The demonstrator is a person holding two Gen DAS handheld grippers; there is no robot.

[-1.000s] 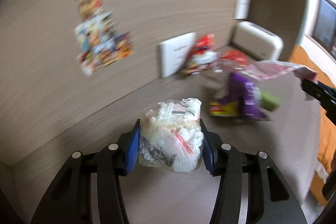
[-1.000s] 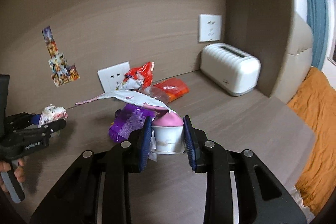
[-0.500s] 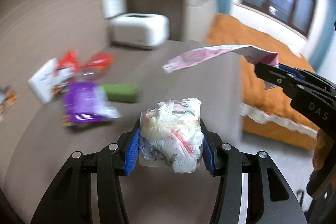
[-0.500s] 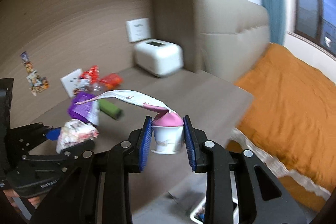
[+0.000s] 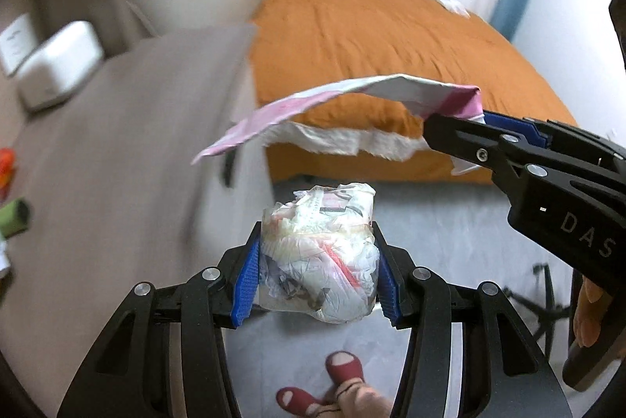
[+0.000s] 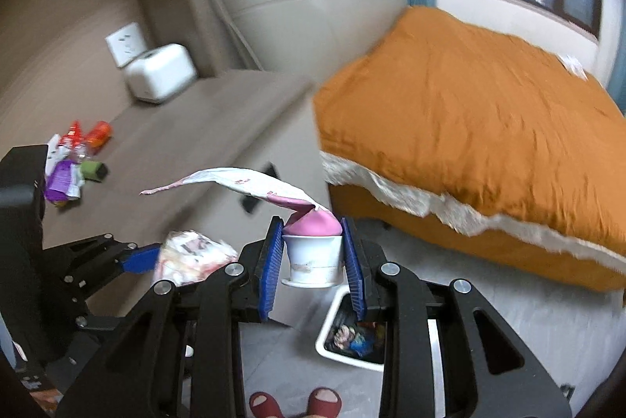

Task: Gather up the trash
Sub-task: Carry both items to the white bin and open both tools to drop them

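Both grippers swung off the desk [image 6: 164,144] toward the bin [image 6: 332,343] (already holding wrappers): left gripper [image 5: 315,275] clamped a crumpled wrapper [image 5: 319,253], right gripper [image 6: 313,255] a peeled-lid yogurt cup [image 6: 311,257]. Snack packets [image 6: 64,179] remained.

White letters "DAS" stand on the black side of the right tool [image 5: 485,128], seen from the left wrist. Print on the wrappers is too blurred to read.

The brown table [image 6: 187,128] carries a white toaster [image 6: 160,78] and, well apart from it, 1 heap of wrappers [image 6: 74,159].
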